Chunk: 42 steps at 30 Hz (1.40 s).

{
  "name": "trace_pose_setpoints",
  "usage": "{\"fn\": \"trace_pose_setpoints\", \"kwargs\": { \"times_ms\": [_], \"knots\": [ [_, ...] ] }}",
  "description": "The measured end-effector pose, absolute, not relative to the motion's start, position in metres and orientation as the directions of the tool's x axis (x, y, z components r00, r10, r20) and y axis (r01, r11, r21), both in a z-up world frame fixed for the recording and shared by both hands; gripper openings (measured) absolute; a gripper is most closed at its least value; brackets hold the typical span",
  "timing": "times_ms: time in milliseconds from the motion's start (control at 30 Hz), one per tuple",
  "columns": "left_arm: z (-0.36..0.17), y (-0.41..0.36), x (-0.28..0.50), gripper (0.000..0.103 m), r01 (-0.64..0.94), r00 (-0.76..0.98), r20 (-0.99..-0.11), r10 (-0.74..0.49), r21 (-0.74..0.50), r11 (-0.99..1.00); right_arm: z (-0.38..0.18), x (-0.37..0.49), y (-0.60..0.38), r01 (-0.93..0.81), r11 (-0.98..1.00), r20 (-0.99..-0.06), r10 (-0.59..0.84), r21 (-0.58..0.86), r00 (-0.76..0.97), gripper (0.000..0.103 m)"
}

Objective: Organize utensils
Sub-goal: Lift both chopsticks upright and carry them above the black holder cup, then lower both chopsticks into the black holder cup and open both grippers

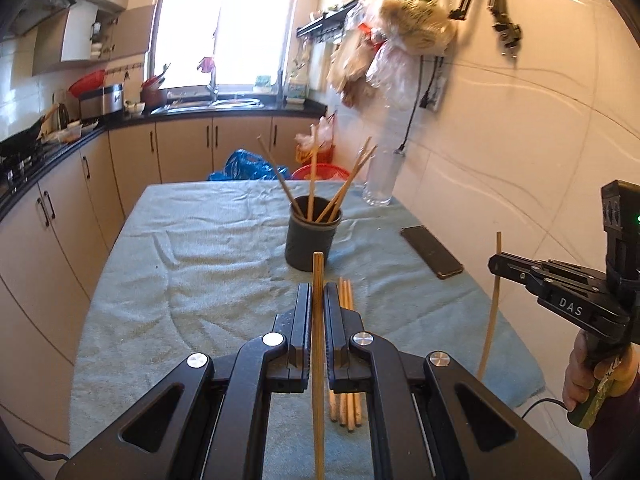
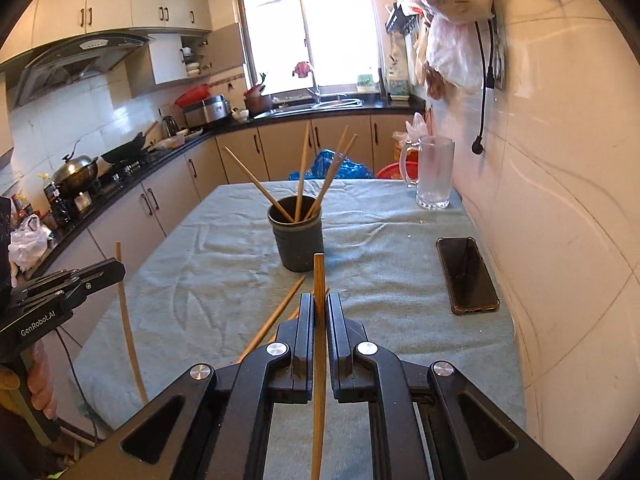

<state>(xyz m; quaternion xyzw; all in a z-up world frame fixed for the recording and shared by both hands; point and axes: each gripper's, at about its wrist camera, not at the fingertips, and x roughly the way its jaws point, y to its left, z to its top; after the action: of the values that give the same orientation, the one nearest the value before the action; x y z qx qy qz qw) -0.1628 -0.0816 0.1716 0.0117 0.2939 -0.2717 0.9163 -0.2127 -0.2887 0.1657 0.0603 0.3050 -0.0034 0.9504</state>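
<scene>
A dark cup [image 1: 309,240] [image 2: 298,240] with several wooden chopsticks leaning in it stands mid-table. My left gripper [image 1: 317,290] is shut on one chopstick [image 1: 318,320], which stands upright between the jaws, above the cloth and short of the cup. Several loose chopsticks [image 1: 347,360] lie on the cloth just right of it. My right gripper [image 2: 319,300] is shut on another upright chopstick [image 2: 319,276], also short of the cup. In the left wrist view, the right gripper [image 1: 496,264] shows at the right edge with its chopstick [image 1: 491,320]. The left gripper [image 2: 118,268] shows at the left of the right wrist view.
A pale green towel [image 1: 192,256] covers the table. A black phone [image 2: 466,274] lies near the tiled wall on the right. A clear glass mug [image 2: 434,172] stands at the far right corner. Kitchen counters with cookware [image 2: 76,170] run along the left.
</scene>
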Motion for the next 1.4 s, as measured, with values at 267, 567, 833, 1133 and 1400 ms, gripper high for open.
{"fn": "trace_pose_setpoints", "kwargs": {
  "times_ms": [267,567,833,1133,1400],
  "knots": [
    [0.192,-0.086,-0.174,0.005,0.544,0.678,-0.503,-0.536,-0.147,0.826,0.178,-0.225,-0.289,0.023,0.992,-0.55,0.051,0.126,0.833,0.006],
    [0.206,-0.093,-0.161,0.005,0.546,0.682,-0.486,-0.547,-0.16,0.822,0.183,-0.219,-0.296,0.016,0.987,-0.53,0.071,0.158,0.845,0.007],
    [0.226,-0.099,-0.144,0.005,0.543,0.707,-0.457,-0.539,-0.137,0.829,0.191,-0.205,-0.303,0.011,0.986,-0.513,0.076,0.164,0.855,0.007],
    [0.268,-0.111,-0.104,0.005,0.514,0.772,-0.386,-0.505,-0.086,0.853,0.227,-0.164,-0.313,0.002,0.982,-0.462,0.087,0.189,0.883,0.007],
    [0.301,-0.137,-0.045,0.005,0.472,0.821,-0.326,-0.469,-0.075,0.879,0.262,-0.106,-0.324,0.01,0.961,-0.365,0.095,0.276,0.926,0.007]
  ]
}}
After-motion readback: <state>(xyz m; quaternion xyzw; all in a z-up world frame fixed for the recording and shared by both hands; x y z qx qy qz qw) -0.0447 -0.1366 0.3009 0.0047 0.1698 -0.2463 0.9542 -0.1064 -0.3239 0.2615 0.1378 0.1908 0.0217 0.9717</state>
